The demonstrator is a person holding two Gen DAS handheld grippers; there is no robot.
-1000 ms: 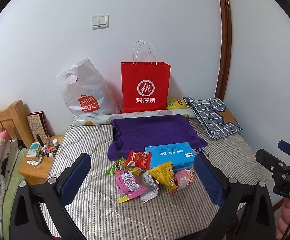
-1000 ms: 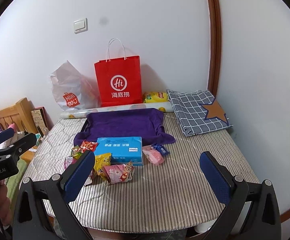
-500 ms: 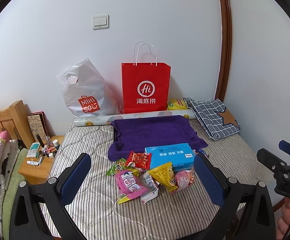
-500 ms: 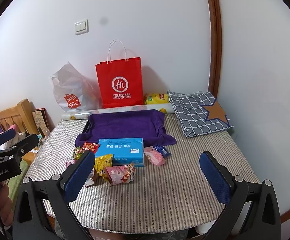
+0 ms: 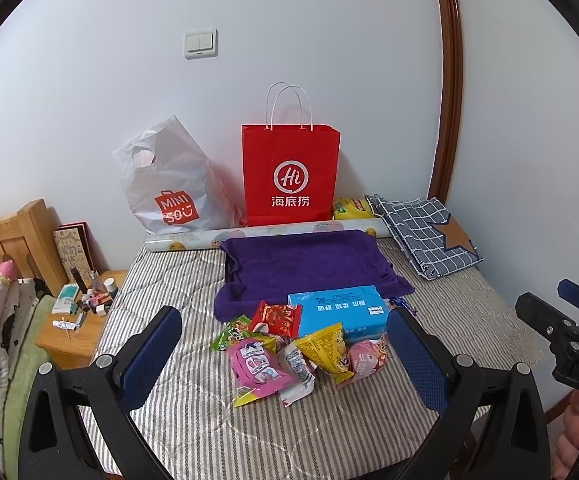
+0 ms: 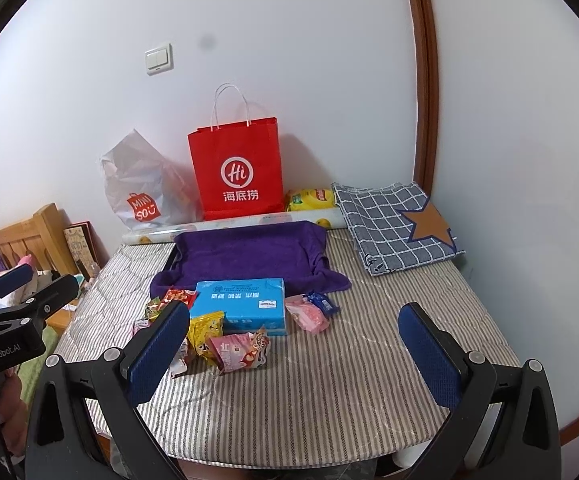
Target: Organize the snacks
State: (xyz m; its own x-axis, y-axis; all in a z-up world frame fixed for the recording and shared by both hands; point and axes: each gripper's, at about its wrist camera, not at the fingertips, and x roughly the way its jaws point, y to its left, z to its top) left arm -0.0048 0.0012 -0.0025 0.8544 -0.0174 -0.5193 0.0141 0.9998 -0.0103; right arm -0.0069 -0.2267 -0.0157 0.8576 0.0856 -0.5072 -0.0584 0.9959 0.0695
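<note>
Left wrist view: we see almost no change from before. Both tools, left tool (image 5: 283, 354) and right tool (image 6: 293, 346), stay wide, holding nothing. Snacks (image 5: 289, 346) sit at 12 o'clock on the bed (image 6: 329, 392), with bare stripes toward its near edge.

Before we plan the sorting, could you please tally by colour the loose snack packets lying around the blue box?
Pink packets: 3
Yellow packet: 1
Red packet: 1
Green packet: 1
White packet: 1
Blue packet: 1
Total: 8
</note>
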